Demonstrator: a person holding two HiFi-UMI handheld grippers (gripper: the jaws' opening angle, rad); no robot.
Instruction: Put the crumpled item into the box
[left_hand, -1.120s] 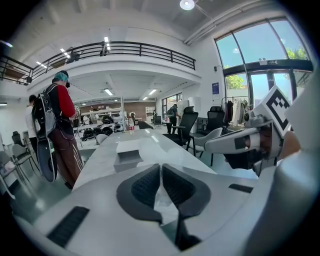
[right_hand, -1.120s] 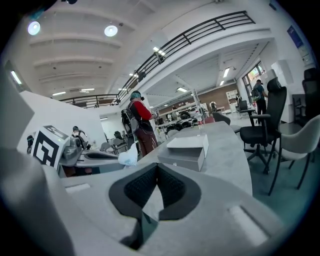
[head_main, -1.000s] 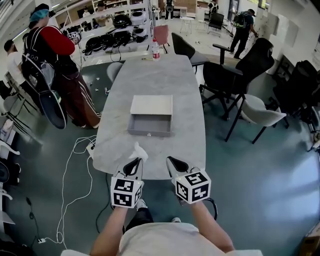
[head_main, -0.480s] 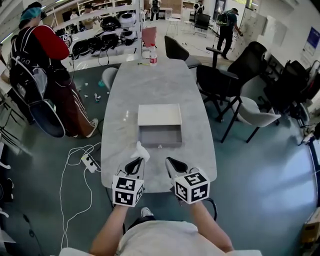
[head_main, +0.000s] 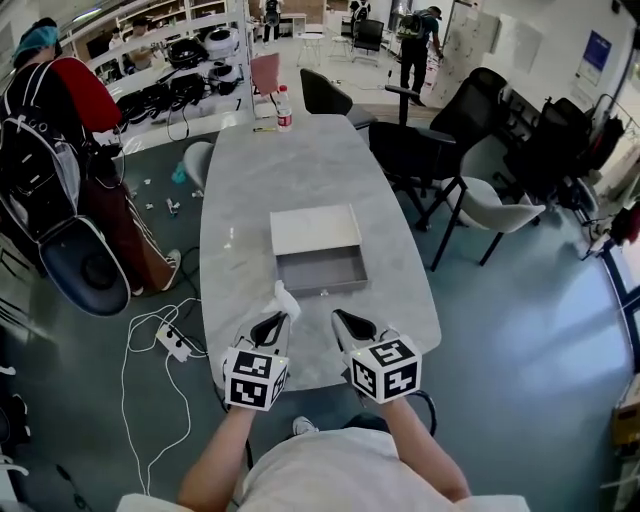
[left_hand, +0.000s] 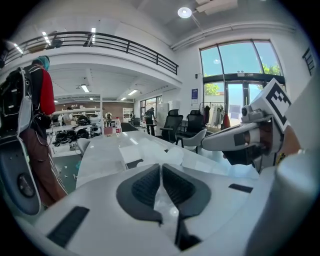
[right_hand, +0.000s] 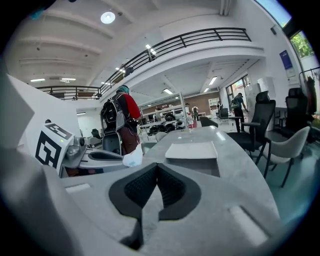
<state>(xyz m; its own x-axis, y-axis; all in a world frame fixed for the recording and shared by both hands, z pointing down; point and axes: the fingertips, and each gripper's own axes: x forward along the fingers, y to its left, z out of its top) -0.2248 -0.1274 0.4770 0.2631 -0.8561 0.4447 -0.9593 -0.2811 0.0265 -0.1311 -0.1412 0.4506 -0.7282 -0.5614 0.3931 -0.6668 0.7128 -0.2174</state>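
Because the left gripper has its jaws pressed together on the crumpled item, a white wad of thin paper or plastic that sticks up past the tips, the piece hangs over the near edge of the grey table rather than lying on it. The left gripper view shows the pale, filmy stuff caught between the ribbed pads. The right gripper sits just beside it, jaws closed against each other with nothing between them, so it looks to be only a spare hand. Ahead of both, near the middle of the table, is the shallow grey box, its tray open upward and its pale lid lying flat on the far side, which leaves the cavity free to take something dropped from above. The wad is well short of that opening. I judge that the item is in hand but not yet delivered, and the next move calls for the left gripper to go forward over the tray before its jaws part. A person with a backpack stands off to the left, apart from the table.
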